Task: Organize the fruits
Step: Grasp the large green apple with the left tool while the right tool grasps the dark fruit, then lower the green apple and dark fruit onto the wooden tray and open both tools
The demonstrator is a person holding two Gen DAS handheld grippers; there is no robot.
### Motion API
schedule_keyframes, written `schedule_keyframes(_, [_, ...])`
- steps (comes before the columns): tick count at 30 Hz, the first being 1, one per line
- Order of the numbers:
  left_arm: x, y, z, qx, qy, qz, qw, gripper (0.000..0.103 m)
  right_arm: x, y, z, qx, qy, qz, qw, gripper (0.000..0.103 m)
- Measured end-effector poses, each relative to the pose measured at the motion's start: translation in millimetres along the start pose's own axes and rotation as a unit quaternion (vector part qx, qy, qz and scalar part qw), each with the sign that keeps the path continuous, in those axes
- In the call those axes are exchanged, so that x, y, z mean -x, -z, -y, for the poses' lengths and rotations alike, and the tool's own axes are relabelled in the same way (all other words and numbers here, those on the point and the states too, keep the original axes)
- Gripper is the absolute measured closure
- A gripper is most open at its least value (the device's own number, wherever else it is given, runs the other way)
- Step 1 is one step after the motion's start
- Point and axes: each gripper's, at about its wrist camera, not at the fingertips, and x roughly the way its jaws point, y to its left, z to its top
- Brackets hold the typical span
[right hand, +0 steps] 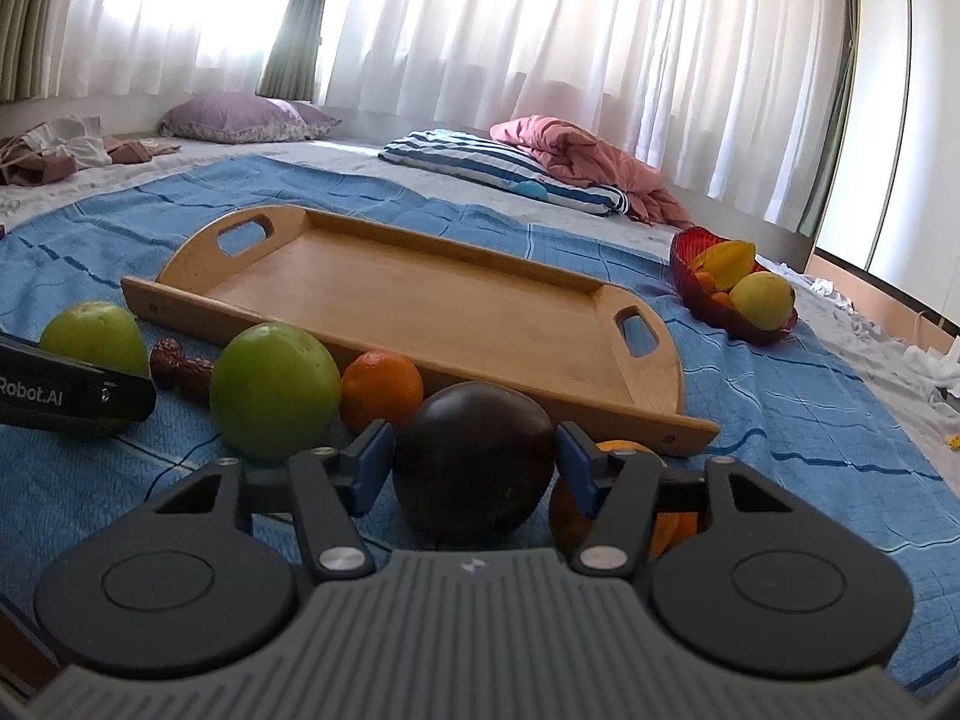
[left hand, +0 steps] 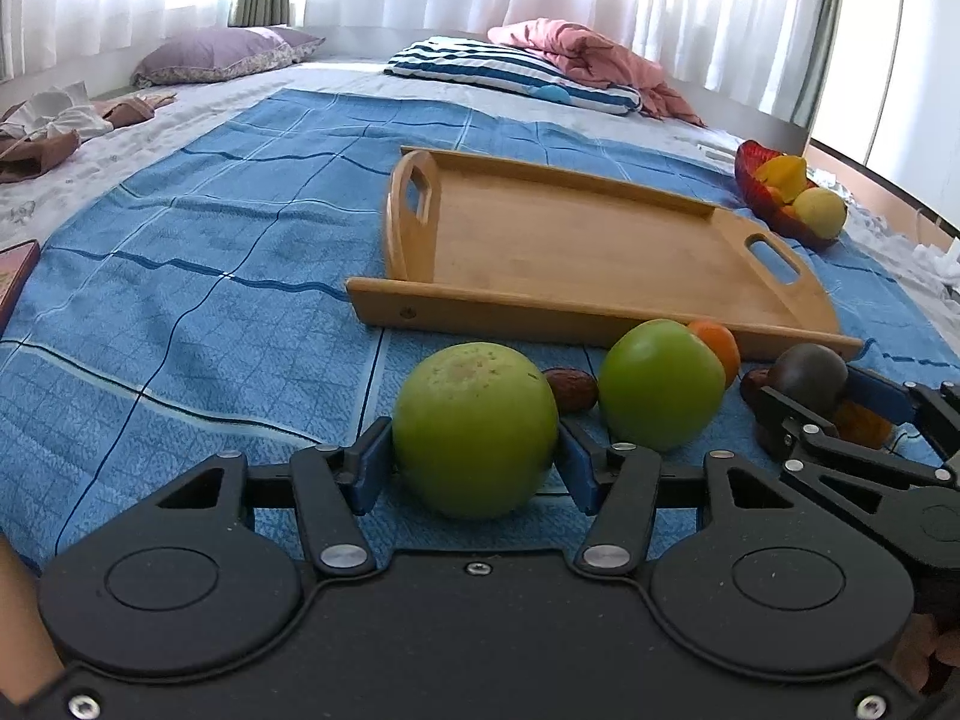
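Note:
My left gripper is shut on a green apple resting on the blue blanket. My right gripper is shut on a dark purple fruit, also seen in the left wrist view. A second green apple, an orange and a brown date lie between them. The empty wooden tray lies just beyond the fruits. Another orange fruit sits behind my right finger.
A red bowl with a star fruit and a yellow fruit stands to the right of the tray. A striped pillow, a pink blanket and a purple pillow lie at the back. Clothes lie far left.

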Motion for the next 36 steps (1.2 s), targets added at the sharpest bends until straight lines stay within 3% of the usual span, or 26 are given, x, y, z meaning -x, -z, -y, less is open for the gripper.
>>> schedule_keyframes(11, [13.7,-11.8,4.0,-0.007,-0.005,0.019,0.9998,0.048,3.4,-12.3,24.7,-0.084,-0.028,0.001,0.996,0.043])
schedule_keyframes(22, [10.5,-58.0,1.1,-0.003,0.017,0.038,0.9991,0.048,-0.4,-43.7,54.7,-0.12,-0.039,0.025,0.992,0.043])
schedule_keyframes(30, [-16.6,-93.3,2.4,-0.009,0.018,0.021,0.9996,0.048,-32.3,-64.0,95.7,-0.154,-0.028,-0.019,0.988,0.043])
schedule_keyframes(36, [-51.2,-108.2,5.3,-0.005,0.018,-0.016,0.9997,0.048,-63.4,-71.8,114.1,-0.166,-0.035,-0.076,0.983,0.043])
